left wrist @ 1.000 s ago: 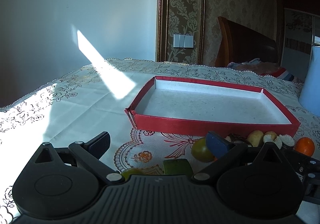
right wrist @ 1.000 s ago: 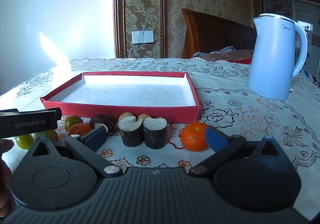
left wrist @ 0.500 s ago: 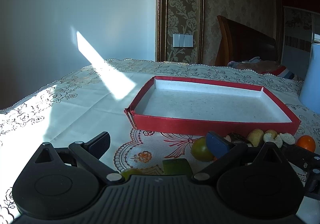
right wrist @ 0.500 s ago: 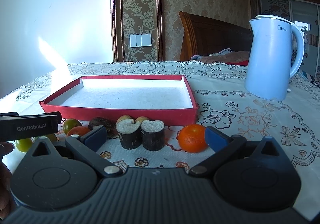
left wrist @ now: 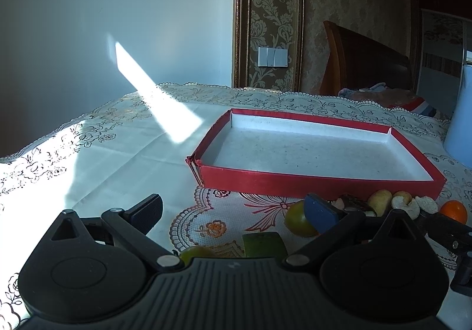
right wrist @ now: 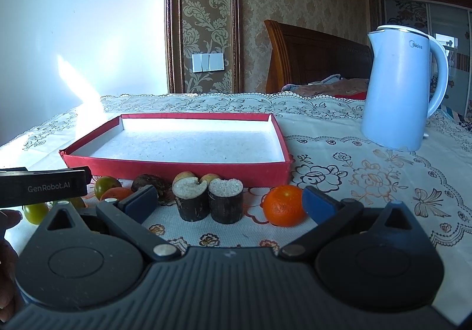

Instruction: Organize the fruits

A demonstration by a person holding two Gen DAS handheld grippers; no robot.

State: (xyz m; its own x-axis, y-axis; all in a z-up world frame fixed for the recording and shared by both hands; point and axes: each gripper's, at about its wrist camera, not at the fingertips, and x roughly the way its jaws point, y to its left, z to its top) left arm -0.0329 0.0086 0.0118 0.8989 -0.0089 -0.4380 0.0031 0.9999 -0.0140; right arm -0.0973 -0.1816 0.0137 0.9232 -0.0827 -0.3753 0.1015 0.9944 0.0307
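Your right tongs (right wrist: 225, 201) hover low over the lace-covered surface (right wrist: 368, 176), spread wide and holding nothing. Between their tips stand two dark cut sugarcane pieces (right wrist: 211, 203), side by side, with the mandarin (right wrist: 283, 205) just inside the right tip. Beyond them lies the red tray (right wrist: 188, 169), white inside and bare (its near wall runs just behind the fruit). A pale blue kettle (right wrist: 402, 88) stands well off to the right, past the tray. Left of these tongs sit a dark brown fruit (right wrist: 153, 182) and a green tomato (right wrist: 106, 185). Your left tongs (left wrist: 233, 210) are likewise spread wide and grip nothing, with a green tomato (left wrist: 298, 219) touching the inner face of their right tip and the same tray (left wrist: 318, 182) ahead.
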